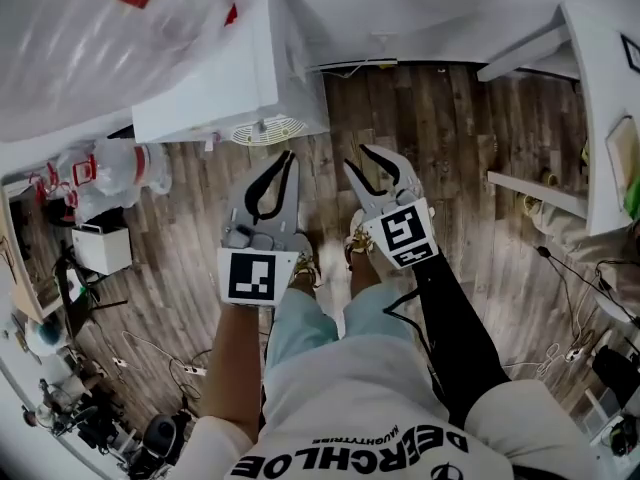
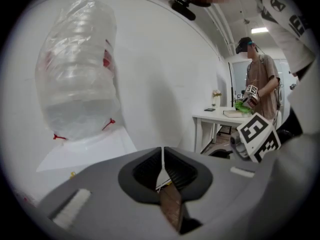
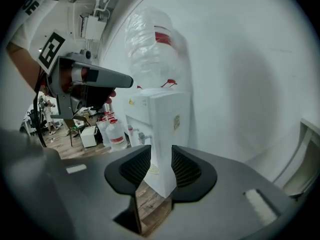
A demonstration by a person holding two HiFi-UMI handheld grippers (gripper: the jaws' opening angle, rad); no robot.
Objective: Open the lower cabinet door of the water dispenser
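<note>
The white water dispenser (image 1: 215, 78) stands at the upper left against the wall, with a clear water bottle (image 1: 90, 38) on top and a round drip tray (image 1: 265, 128) at its front. From above I cannot see its lower cabinet door. Both grippers hang over the wooden floor just in front of it. My left gripper (image 1: 287, 156) is shut with nothing in it, its pads (image 2: 167, 160) meeting. Beside it, my right gripper (image 1: 357, 158) is open and empty. In the right gripper view the dispenser (image 3: 162, 134) shows between the open pads (image 3: 186, 166), its lower part hidden behind the jaws.
Spare water bottles (image 1: 120, 168) and a small white box (image 1: 100, 248) stand on the floor left of the dispenser. A white table (image 1: 600, 98) is at the right, with cables (image 1: 575, 288) on the floor. Another person (image 2: 260, 79) stands by a white desk (image 2: 220, 116).
</note>
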